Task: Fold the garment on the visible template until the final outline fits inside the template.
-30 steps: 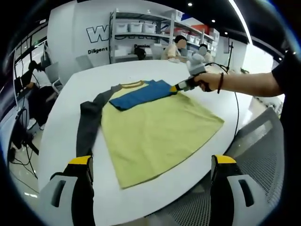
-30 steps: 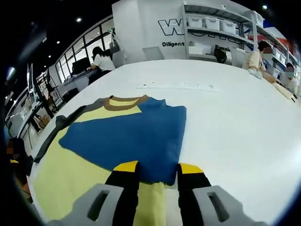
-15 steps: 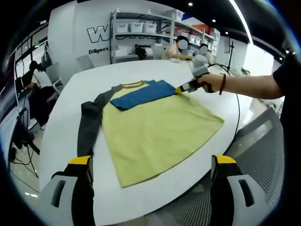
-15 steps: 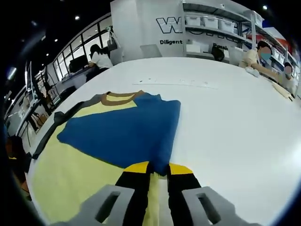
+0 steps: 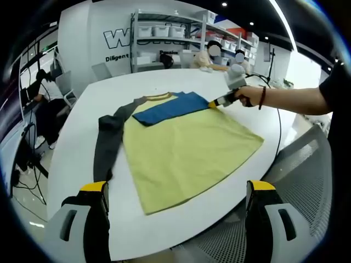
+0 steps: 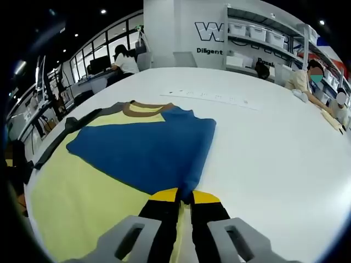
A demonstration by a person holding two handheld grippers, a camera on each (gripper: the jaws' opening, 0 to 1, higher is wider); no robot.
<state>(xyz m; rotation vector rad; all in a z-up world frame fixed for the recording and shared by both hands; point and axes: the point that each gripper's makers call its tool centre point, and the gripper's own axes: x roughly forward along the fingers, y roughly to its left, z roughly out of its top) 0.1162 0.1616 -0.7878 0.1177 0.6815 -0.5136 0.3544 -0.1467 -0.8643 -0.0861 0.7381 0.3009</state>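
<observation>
Yellow fabric forms the body of a long-sleeved shirt [image 5: 186, 150] lying flat on a white oval table [image 5: 164, 82]. The shirt has a brown collar [image 6: 143, 108], a dark grey sleeve [image 5: 107, 139] extended along one side, and a blue sleeve [image 6: 145, 150] folded across the chest.

In the left gripper view, the left gripper [image 5: 175, 189] is held off the near table edge, well apart from the shirt. Its yellow-tipped jaws stand wide apart with nothing between them. At the far side of the shirt, the right gripper [image 5: 215, 102] is held by a person's hand [image 5: 247, 96] and meets the corner of the blue sleeve. A cable [image 5: 276, 129] hangs beyond the forearm. A grey mesh chair [image 5: 307, 181] stands at the table edge beside the left gripper.

In the right gripper view, the right gripper [image 6: 185, 195] has its jaws drawn close together, pinching the end of the blue sleeve, which rises in a small ridge between the tips. The sleeve end lies over the yellow body near the shirt's edge. A thin line of marks [image 6: 211, 98] runs across the bare table beyond the collar.

White shelving [image 5: 170, 35] with storage bins stands against the far wall, and seated people are at the table's far side.
</observation>
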